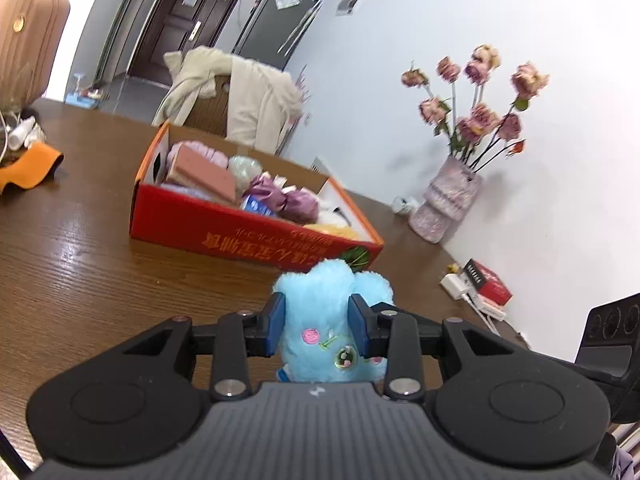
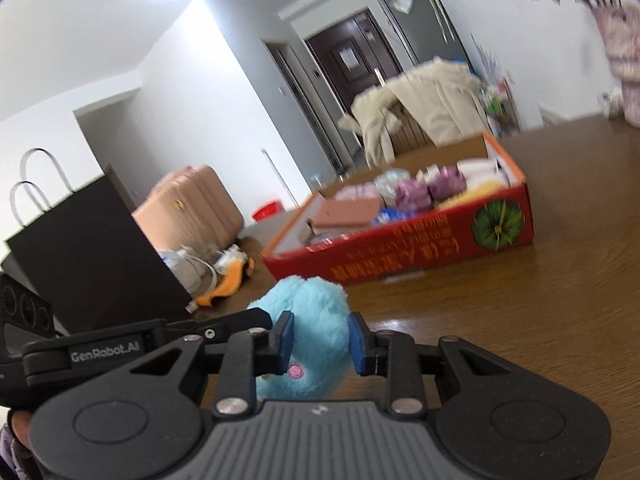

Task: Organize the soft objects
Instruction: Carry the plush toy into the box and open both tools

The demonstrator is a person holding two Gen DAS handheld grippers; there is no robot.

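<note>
A fluffy light-blue plush toy (image 1: 324, 320) with an embroidered eye and pink flower sits between the blue pads of my left gripper (image 1: 317, 322), which is shut on it above the brown table. My right gripper (image 2: 320, 340) is shut on the same plush (image 2: 312, 320) from its other side. The left gripper's black body (image 2: 100, 348) shows at the left of the right wrist view. A red cardboard box (image 1: 248, 232) stands beyond the plush, holding several soft items: purple pouches (image 1: 280, 196), a pink pad, a yellow plush. The box also shows in the right wrist view (image 2: 420, 252).
A pink vase of dried roses (image 1: 448, 200) stands at the table's far right by the wall. A red pack and white charger (image 1: 480, 284) lie near it. A black paper bag (image 2: 92, 252), orange cloth (image 1: 28, 168) and cables lie on the left. A chair with a beige coat (image 1: 240, 96) stands behind.
</note>
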